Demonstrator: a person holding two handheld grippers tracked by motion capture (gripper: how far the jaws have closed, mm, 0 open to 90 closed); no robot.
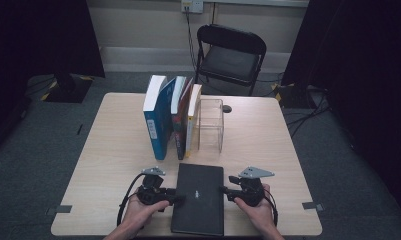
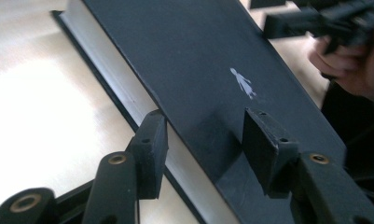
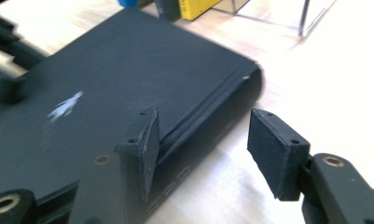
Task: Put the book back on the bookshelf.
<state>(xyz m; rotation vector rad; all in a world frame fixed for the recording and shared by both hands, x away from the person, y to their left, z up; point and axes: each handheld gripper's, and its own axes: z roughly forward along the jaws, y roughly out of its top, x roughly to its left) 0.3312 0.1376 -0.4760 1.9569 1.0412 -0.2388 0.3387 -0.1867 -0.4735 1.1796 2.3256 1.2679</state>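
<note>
1. I am straddling the black book (image 1: 198, 199), lying flat on the tabletop (image 1: 108, 150), with my left claw (image 2: 203, 144), unclenched.
2. My right claw (image 3: 201, 149) is gaping beside its spine, ready to lift it.

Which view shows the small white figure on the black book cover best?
Left gripper view: the white figure is sharp on the black book. Right gripper view shows it blurred; high view, a tiny speck.
</note>
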